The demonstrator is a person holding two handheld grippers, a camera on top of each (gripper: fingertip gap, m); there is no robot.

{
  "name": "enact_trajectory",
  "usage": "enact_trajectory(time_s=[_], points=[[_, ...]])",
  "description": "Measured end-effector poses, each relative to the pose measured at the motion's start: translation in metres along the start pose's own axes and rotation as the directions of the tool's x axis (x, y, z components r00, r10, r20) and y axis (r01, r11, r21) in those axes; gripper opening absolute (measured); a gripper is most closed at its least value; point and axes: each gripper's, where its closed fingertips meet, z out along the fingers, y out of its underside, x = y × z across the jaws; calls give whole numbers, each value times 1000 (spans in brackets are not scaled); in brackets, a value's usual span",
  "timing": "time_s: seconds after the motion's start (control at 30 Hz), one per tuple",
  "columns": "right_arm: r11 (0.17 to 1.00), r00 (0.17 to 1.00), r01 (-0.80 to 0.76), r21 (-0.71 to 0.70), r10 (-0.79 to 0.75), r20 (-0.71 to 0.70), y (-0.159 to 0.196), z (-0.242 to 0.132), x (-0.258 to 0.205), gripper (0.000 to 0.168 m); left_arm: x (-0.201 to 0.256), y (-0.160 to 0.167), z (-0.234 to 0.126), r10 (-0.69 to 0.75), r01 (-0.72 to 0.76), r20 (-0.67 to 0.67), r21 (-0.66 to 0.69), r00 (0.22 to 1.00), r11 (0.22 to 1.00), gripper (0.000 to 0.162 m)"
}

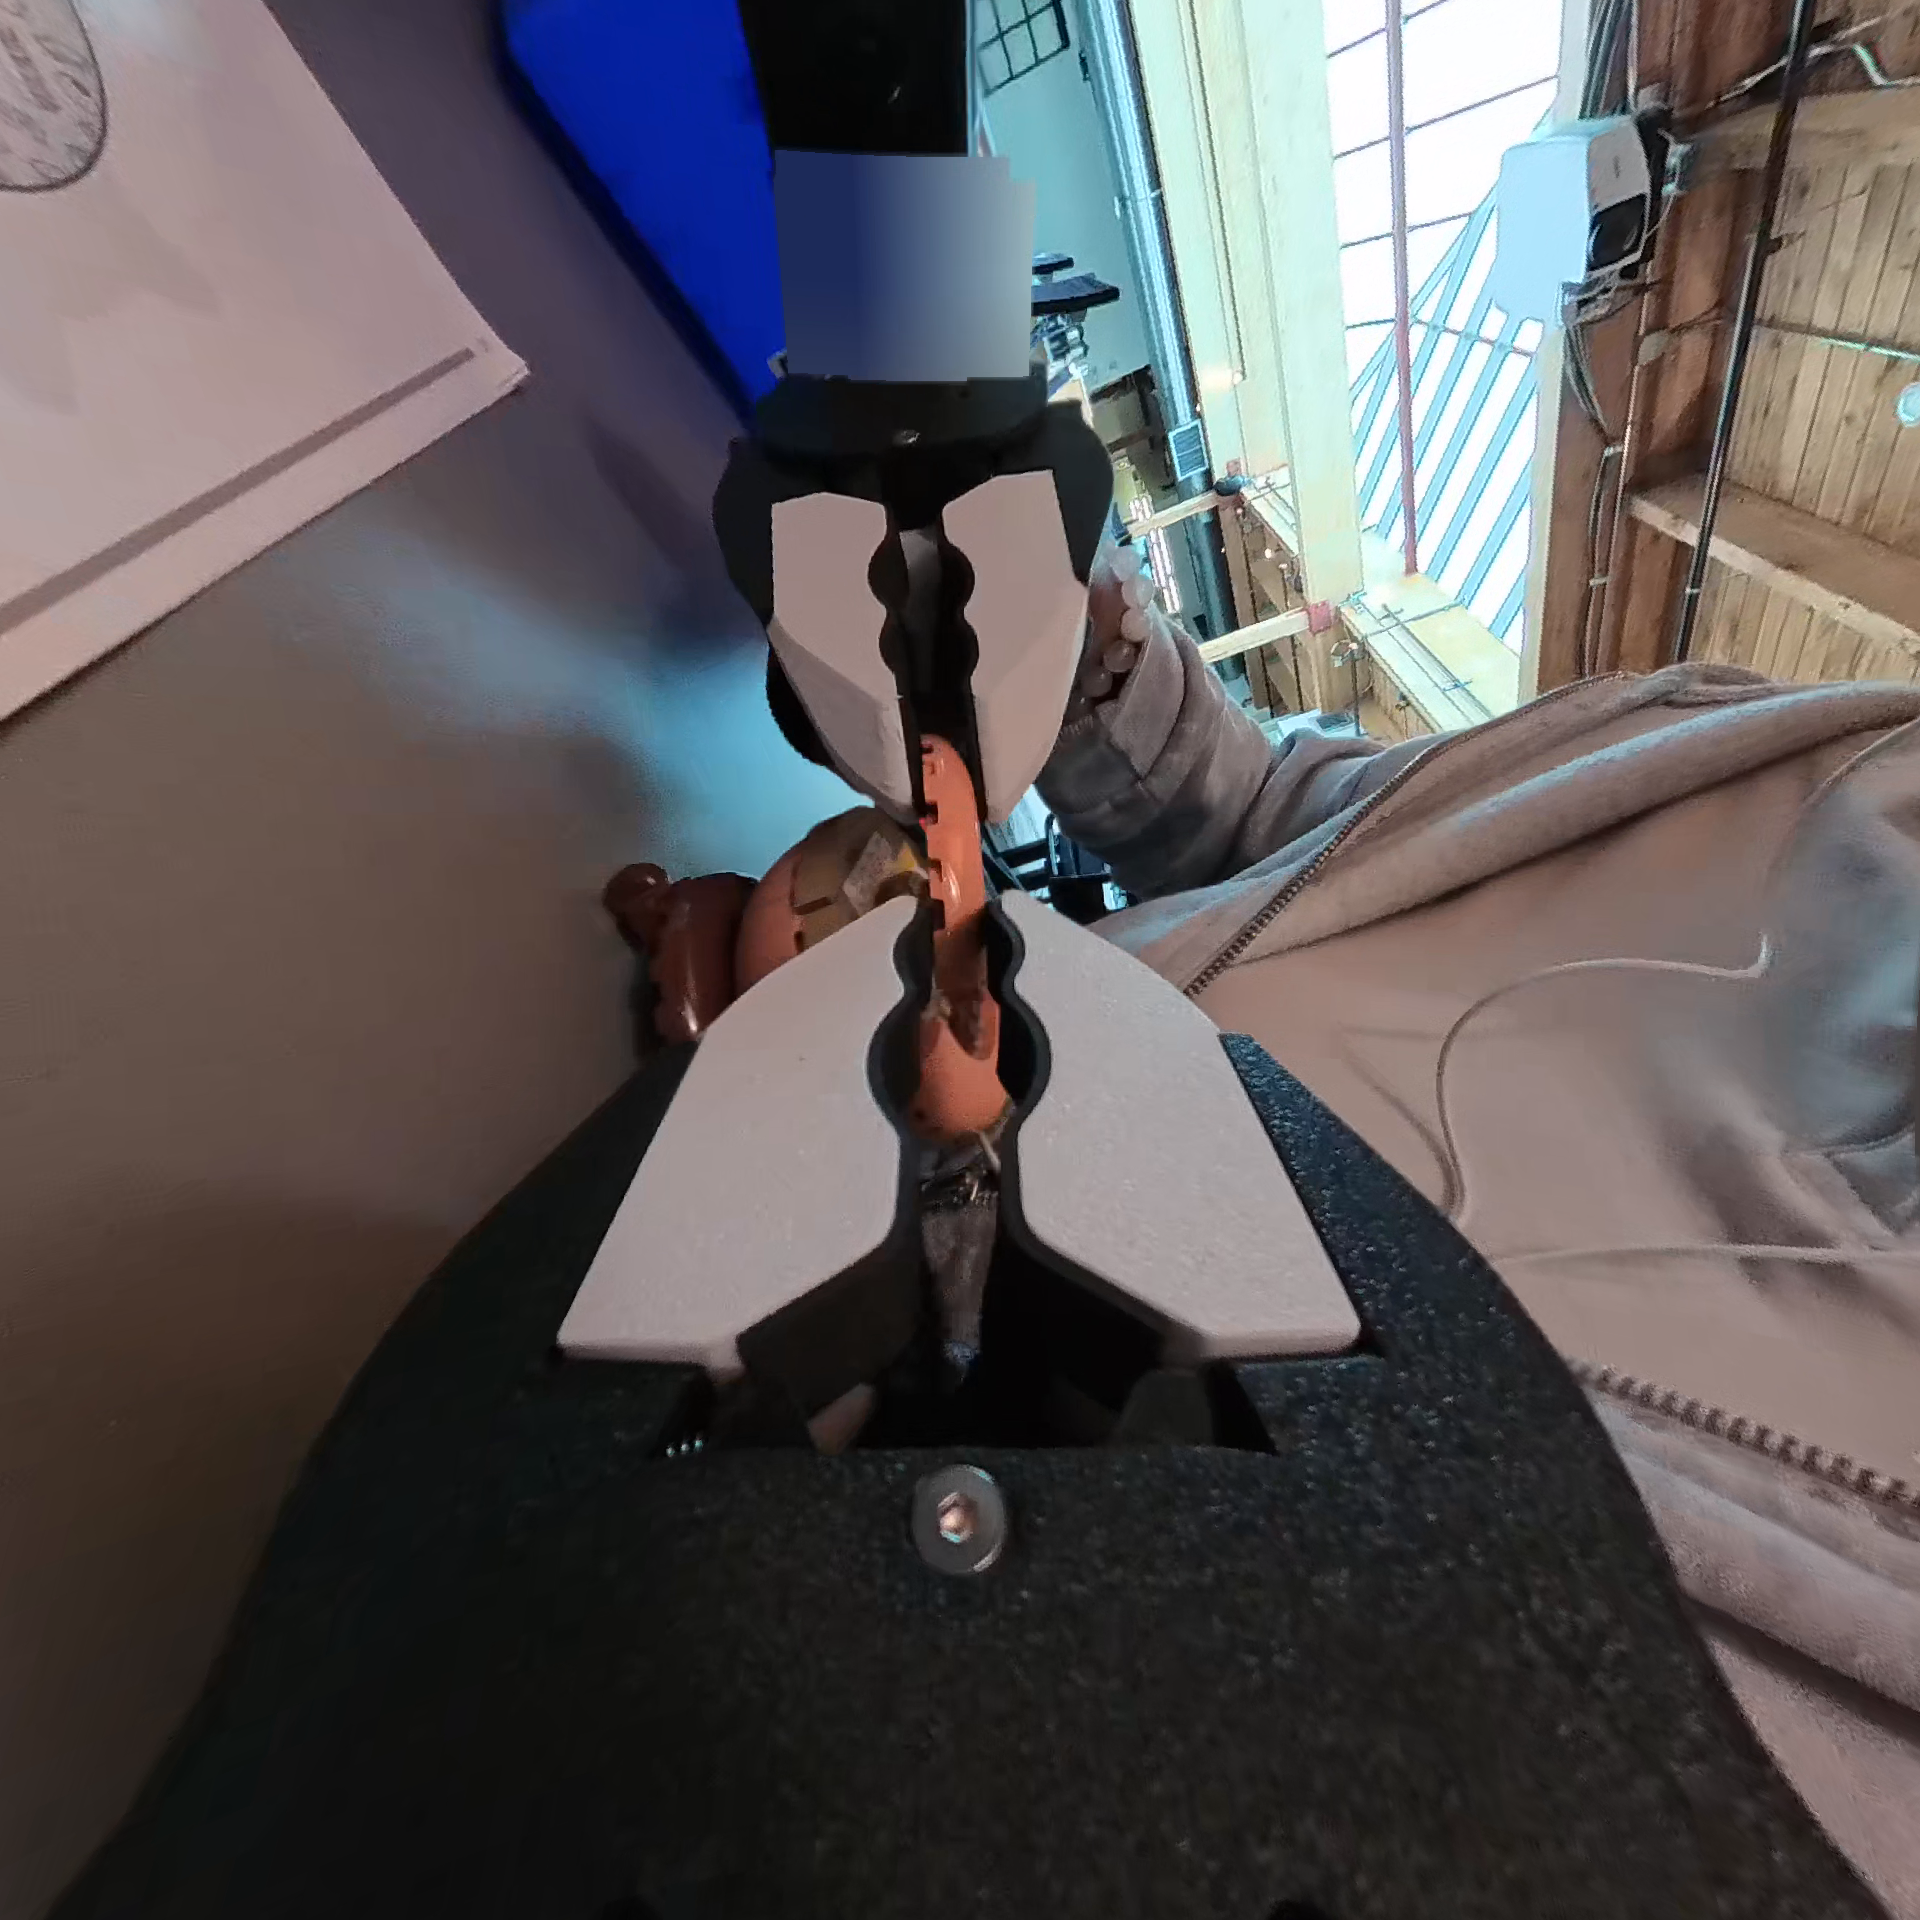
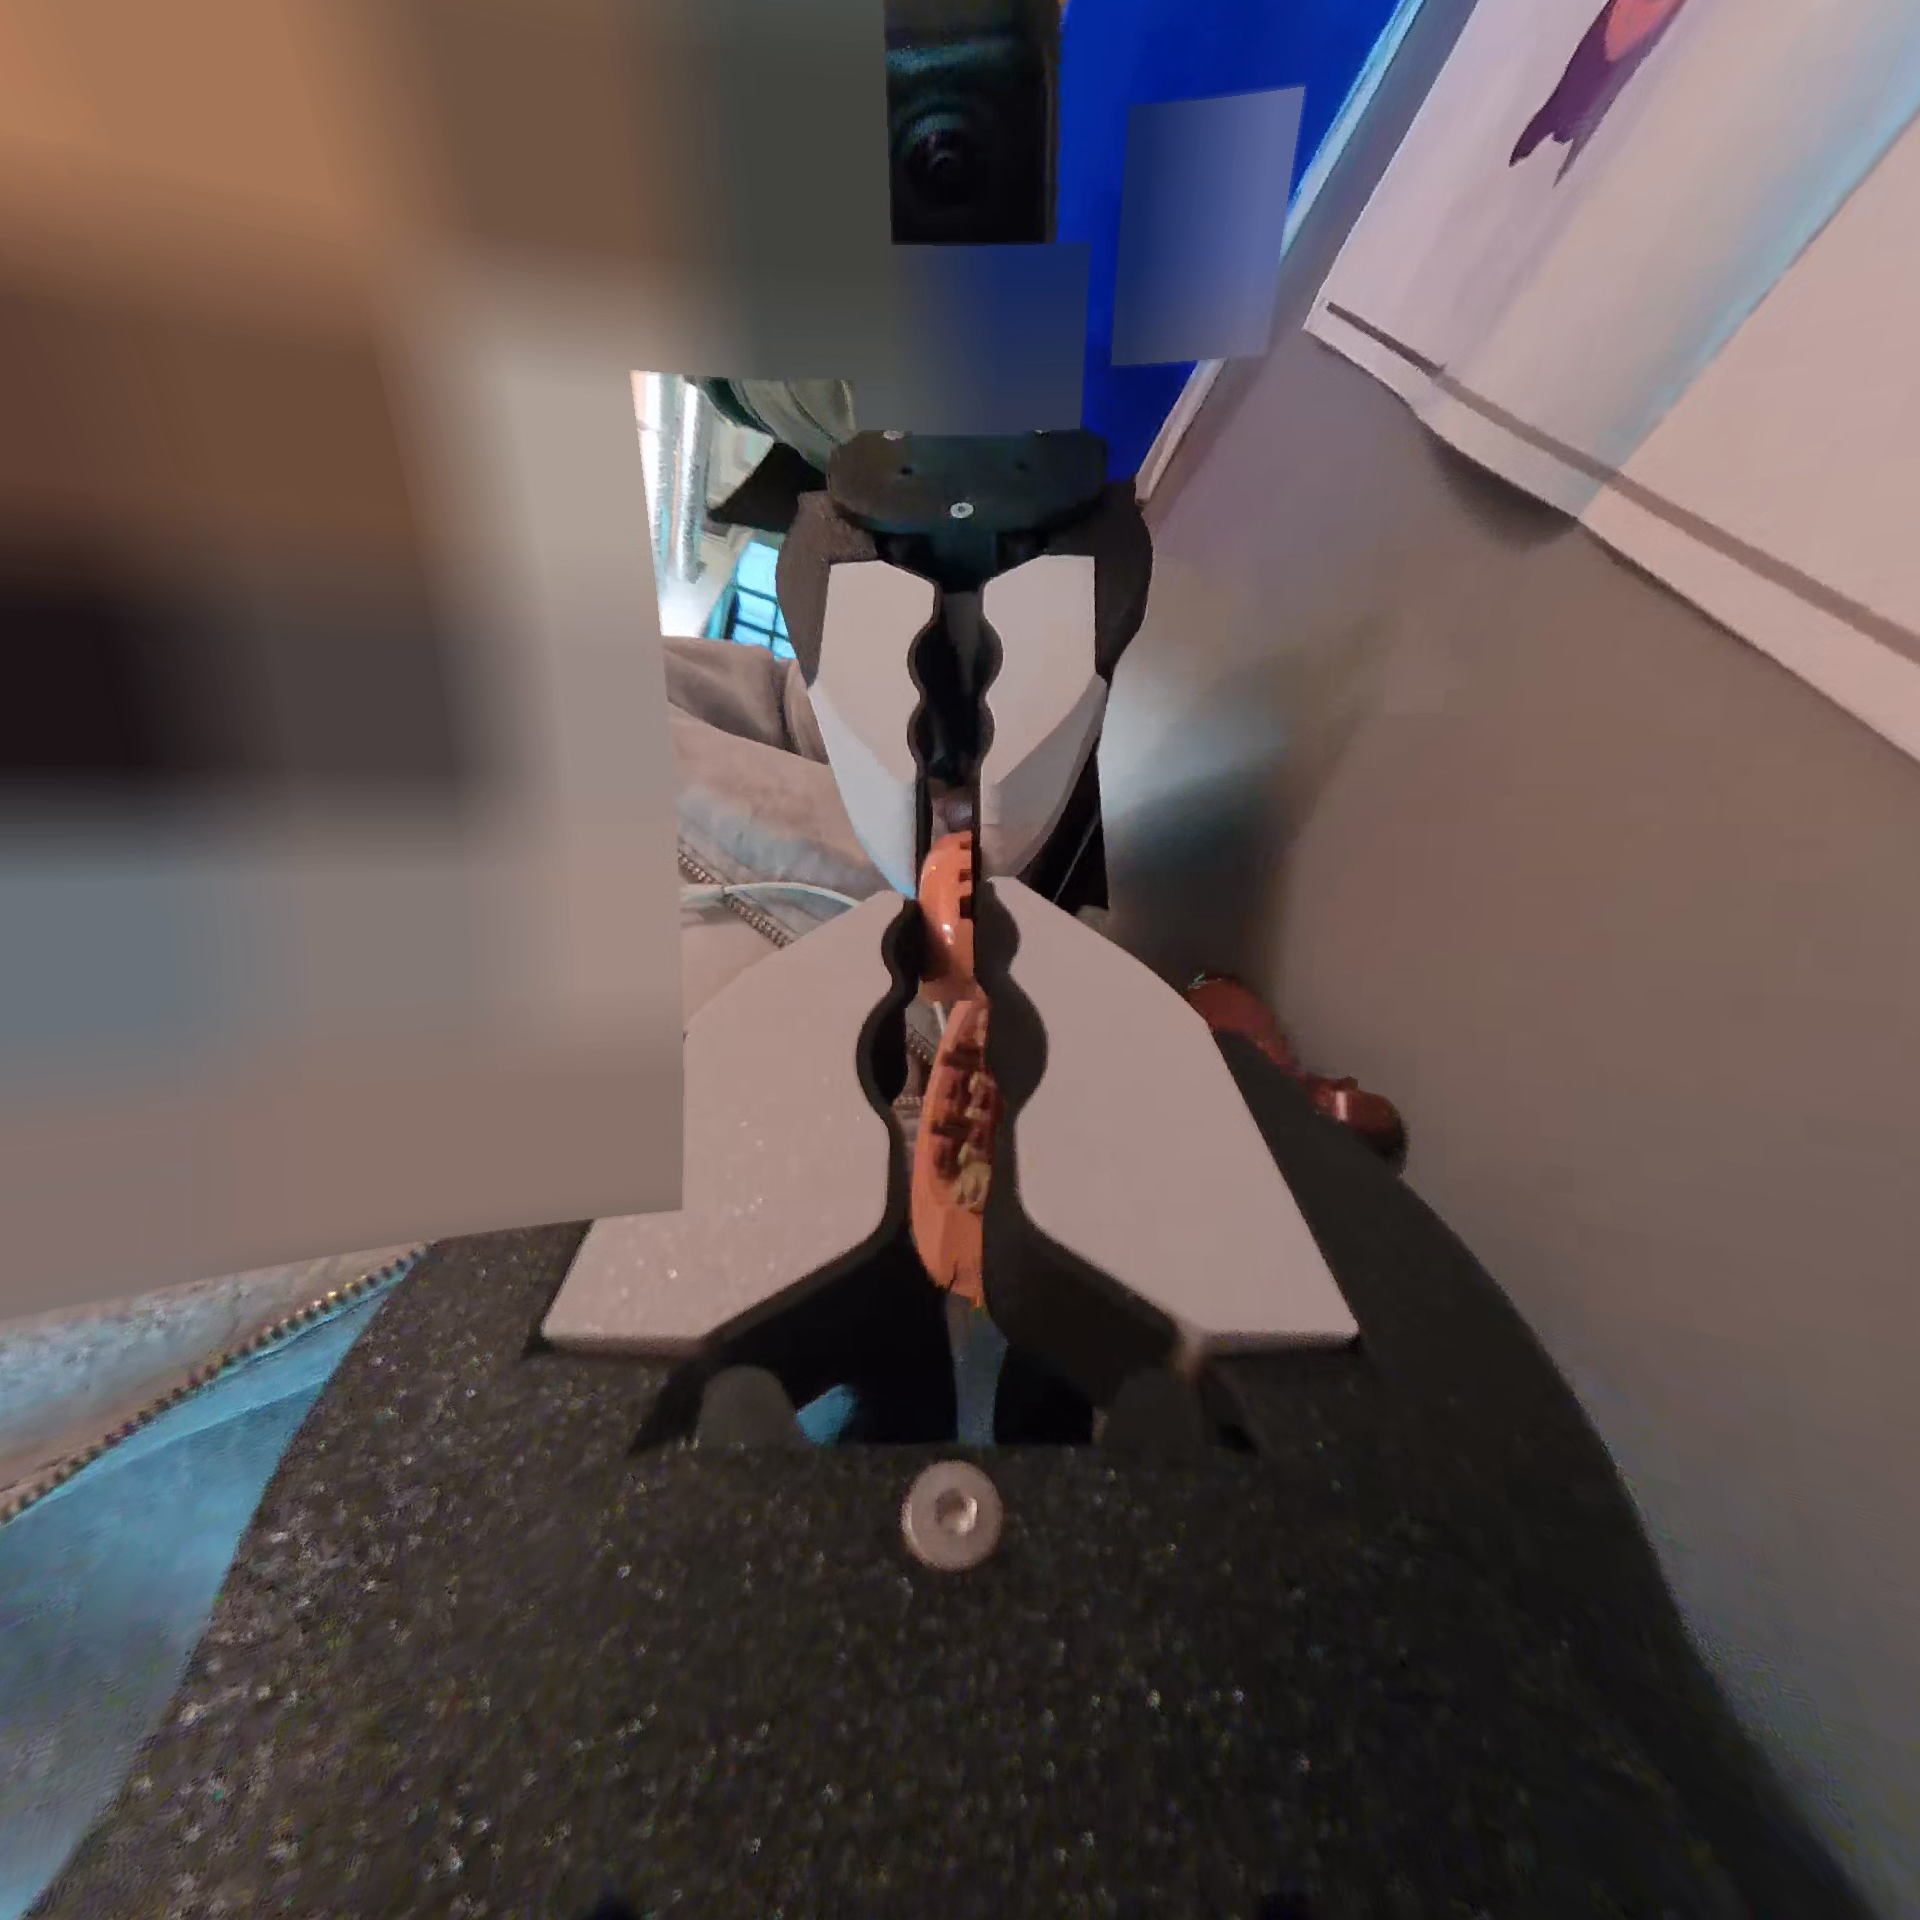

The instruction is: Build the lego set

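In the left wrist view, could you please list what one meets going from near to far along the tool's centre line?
Left tool → orange lego piece held between both tools → right tool, pointing back toward the camera → blue panel behind it.

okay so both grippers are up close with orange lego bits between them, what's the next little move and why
Probably press the two grippers gently toward each other along their shared line. The left gripper and right gripper meet tip to tip, each with jaws shut on an orange lego piece, and the pieces look touching; whether they are seated is unclear.
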Motion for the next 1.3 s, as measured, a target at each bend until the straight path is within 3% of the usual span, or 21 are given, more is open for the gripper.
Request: enact_trajectory(time_s=[0.13,0.2,0.33,0.47,0.57,0.73,1.0,1.3], points=[[997,1000,-16,-71,14,-17,7,-1,-8,9,5,6,2,34,-34,15,-28,999,999,12],[996,997,-67,-65,64,-48,8,-6,-5,9,3,8,-3,78,-76,70,-32,995,997,39],[985,987,-127,-116,115,-112,10,-8,2,9,-11,22,-21,179,-175,244,-39,953,984,47],[968,981,-162,-193,136,-139,15,3,4,9,-14,43,-17,29,-40,199,54,980,998,53],[961,979,-169,-219,138,-153,17,9,7,9,-15,49,-9,0,-15,173,89,985,996,57],[953,975,-151,-261,100,-199,18,9,6,9,-14,42,-5,28,-51,172,128,985,990,54],[920,971,-220,-324,173,-167,17,6,9,9,-19,31,-14,-33,6,122,209,992,978,24],[901,981,-168,-399,112,-159,21,3,8,10,-22,21,-6,-2,-21,126,179,992,984,24]])
